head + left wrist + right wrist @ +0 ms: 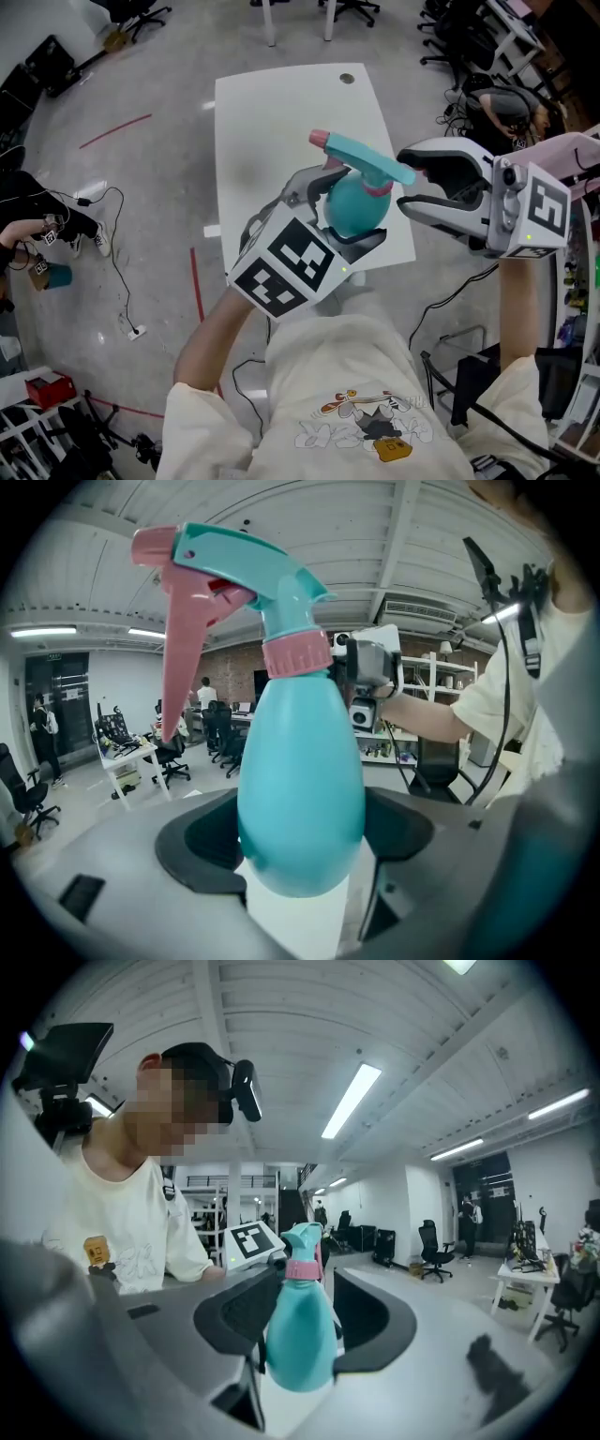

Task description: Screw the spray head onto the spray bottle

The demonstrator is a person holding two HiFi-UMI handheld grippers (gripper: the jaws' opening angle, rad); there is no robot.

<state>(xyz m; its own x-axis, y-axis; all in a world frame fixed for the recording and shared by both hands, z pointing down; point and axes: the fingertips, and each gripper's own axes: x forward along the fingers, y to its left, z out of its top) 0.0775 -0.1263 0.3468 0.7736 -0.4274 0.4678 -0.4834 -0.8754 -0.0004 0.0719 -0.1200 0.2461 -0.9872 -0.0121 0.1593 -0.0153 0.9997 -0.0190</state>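
Observation:
A teal spray bottle (354, 208) hangs above the white table (272, 122), with my left gripper (342, 214) shut on its round body. The teal spray head (361, 159), with pink trigger and pink collar (295, 653), sits on the bottle's neck. In the left gripper view the bottle (300, 780) fills the gap between the jaws. My right gripper (405, 181) is just right of the spray head's rear end, jaws open and apart from it. In the right gripper view the bottle (300, 1335) shows between the open jaws without touching the pads.
The small white table has a round hole (348, 79) near its far edge. Cables (117, 272) and red tape lines (196, 281) lie on the grey floor at the left. Office chairs (469, 37) and cluttered desks stand at the back right.

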